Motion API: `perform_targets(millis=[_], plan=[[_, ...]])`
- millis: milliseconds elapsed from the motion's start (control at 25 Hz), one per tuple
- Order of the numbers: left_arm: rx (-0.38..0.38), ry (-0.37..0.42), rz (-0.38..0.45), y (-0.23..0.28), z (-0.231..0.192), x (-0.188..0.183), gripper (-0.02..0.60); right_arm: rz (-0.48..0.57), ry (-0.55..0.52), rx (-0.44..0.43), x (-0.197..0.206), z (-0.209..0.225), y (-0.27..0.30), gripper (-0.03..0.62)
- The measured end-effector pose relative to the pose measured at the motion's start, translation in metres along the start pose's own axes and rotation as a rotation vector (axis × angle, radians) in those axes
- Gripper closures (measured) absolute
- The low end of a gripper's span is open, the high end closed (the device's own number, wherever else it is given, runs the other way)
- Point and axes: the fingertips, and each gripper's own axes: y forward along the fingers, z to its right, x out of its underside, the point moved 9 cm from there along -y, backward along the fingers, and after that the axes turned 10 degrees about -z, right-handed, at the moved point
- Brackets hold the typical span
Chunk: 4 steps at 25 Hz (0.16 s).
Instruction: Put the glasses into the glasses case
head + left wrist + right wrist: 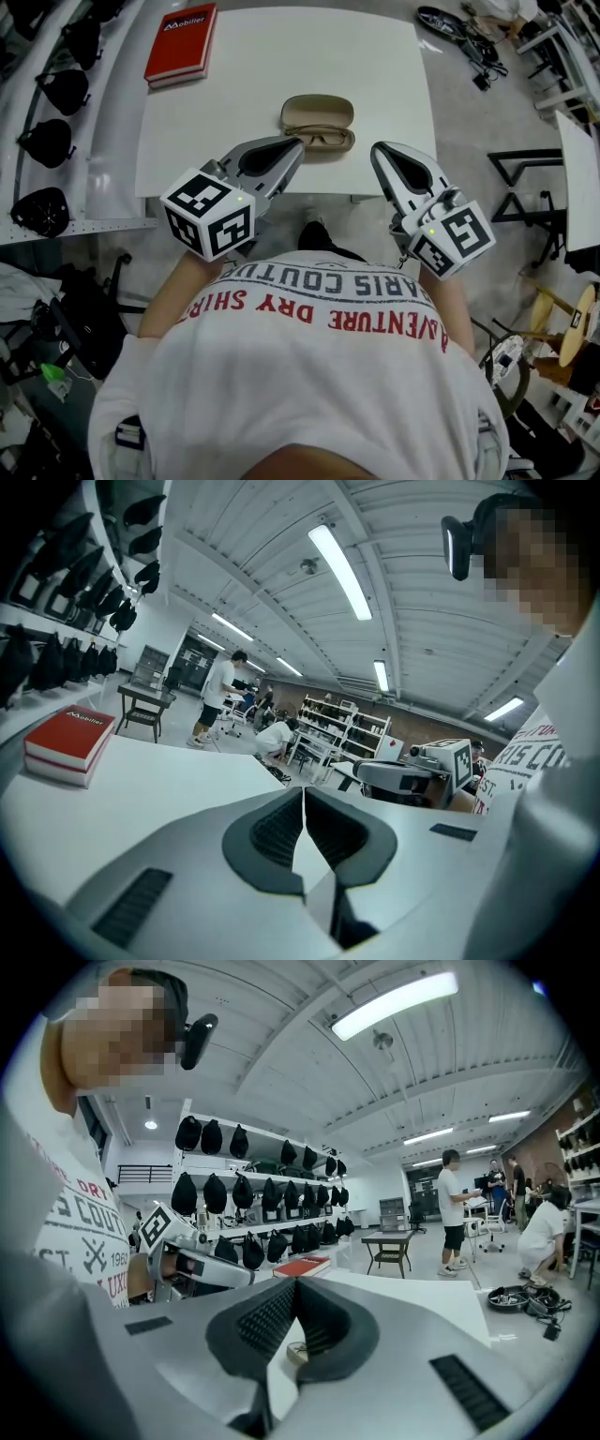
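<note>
A tan glasses case (317, 112) lies near the white table's (281, 66) front edge. Brown-framed glasses (324, 140) rest right against its near side; I cannot tell whether they lie in it. My left gripper (296, 143) hovers just left of the glasses, its jaws shut on nothing (302, 797). My right gripper (378, 153) hangs a little right of them, also shut and empty (293, 1290). Below its closed pads, the right gripper view shows a sliver of the tan case (297, 1352). Both grippers point almost level over the table's front edge.
A red book (181, 42) lies at the table's far left corner. A rack of black bags (45, 141) runs along the left side. A black metal frame (525, 187) stands right of the table. People (457, 1208) work in the background.
</note>
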Motion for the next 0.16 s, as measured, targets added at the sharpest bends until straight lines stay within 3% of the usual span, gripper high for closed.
perform_targets(millis=[160], plan=[[-0.003, -0.004, -0.003, 0.0046, -0.0024, -0.0012, 0.552, -0.005, -0.003, 0.0, 0.0007, 0.0053, 0.0017, 0.571]])
